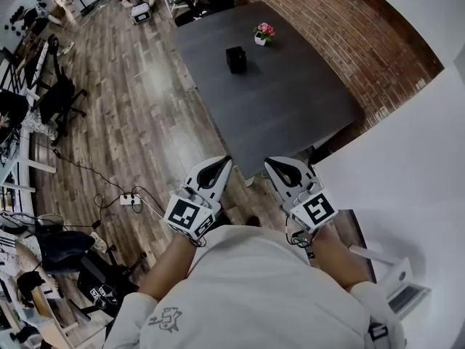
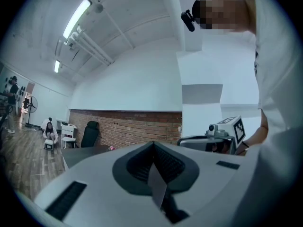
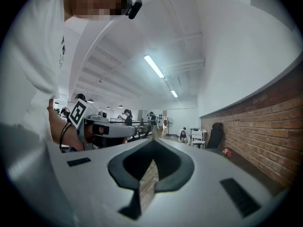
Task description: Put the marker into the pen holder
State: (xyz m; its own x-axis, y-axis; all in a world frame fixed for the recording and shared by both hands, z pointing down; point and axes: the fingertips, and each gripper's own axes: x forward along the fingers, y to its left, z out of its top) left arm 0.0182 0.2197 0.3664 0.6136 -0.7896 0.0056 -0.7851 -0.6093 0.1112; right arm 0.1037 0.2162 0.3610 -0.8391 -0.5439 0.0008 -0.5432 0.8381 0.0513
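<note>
A black, boxy pen holder (image 1: 236, 58) stands on the dark grey table (image 1: 290, 100), well ahead of me. No marker shows in any view. My left gripper (image 1: 223, 161) and right gripper (image 1: 271, 163) are held side by side close to my body, short of the table's near edge and pointing level toward it. Both have their jaws together with nothing between them. In the left gripper view the left gripper (image 2: 152, 144) is shut, with the right gripper (image 2: 213, 138) beside it. In the right gripper view the right gripper (image 3: 152, 143) is shut too.
A small pot of pink flowers (image 1: 263, 33) sits on the table beyond the holder. A brick wall (image 1: 341, 35) runs along the table's right side, and a white wall (image 1: 407, 158) is at my right. A power strip (image 1: 131, 199) and cables lie on the wood floor at left.
</note>
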